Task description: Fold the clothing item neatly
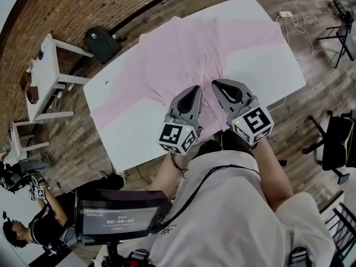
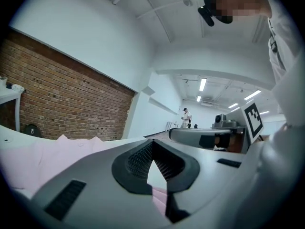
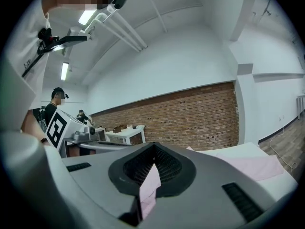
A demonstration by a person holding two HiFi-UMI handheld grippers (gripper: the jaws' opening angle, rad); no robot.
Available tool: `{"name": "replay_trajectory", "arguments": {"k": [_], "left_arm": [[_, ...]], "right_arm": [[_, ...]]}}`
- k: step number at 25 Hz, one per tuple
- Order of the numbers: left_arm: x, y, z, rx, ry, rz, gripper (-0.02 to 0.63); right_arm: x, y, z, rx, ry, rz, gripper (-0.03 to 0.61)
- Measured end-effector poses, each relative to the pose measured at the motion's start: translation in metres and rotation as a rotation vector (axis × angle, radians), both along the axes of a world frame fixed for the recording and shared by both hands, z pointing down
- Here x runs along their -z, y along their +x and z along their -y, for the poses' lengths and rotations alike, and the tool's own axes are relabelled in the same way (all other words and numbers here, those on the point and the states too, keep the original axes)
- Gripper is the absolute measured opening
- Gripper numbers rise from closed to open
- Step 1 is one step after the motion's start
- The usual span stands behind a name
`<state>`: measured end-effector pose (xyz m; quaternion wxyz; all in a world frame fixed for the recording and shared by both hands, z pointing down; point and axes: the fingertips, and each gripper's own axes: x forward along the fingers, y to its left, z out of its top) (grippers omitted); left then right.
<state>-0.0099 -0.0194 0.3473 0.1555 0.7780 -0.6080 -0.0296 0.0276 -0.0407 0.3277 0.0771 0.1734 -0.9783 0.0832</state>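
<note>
Both arms reach out from the torso toward 12 o'clock, the left forearm [image 1: 168, 174] and right forearm [image 1: 273, 174] roughly parallel, and each gripper points almost level over the near part of the white table [image 1: 125, 141]. The left gripper [image 1: 196, 88] sits at 9 o'clock of the right gripper [image 1: 214, 83], their tips near each other, and each has its jaws pressed together on a pinch of the pink garment [image 1: 186, 52]. From that gathered spot the garment fans out across the table toward 12 and 10 o'clock, with creases radiating from the pinch.
</note>
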Motion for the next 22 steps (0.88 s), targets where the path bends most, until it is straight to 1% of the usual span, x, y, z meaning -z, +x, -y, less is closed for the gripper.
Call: {"name": "replay_trajectory", "arguments": {"k": [6, 11, 15, 19, 22], "left_arm": [[-0.007, 0.047, 0.051, -0.071, -0.016, 0.014, -0.008], [-0.018, 0.102, 0.102, -0.147, -0.035, -0.004, -0.008], [-0.024, 0.148, 0.144, -0.201, -0.044, -0.018, -0.008], [-0.032, 0.189, 0.178, -0.254, -0.054, -0.002, -0.008], [-0.042, 0.209, 0.197, -0.274, -0.071, 0.016, -0.008]], "right_arm": [[-0.01, 0.045, 0.057, -0.097, 0.011, -0.026, -0.003], [-0.028, 0.099, 0.108, -0.212, 0.001, -0.061, -0.003], [-0.044, 0.142, 0.154, -0.308, -0.022, -0.096, -0.003], [-0.06, 0.176, 0.194, -0.383, -0.051, -0.107, -0.003], [-0.071, 0.194, 0.22, -0.422, -0.071, -0.114, -0.003]]}}
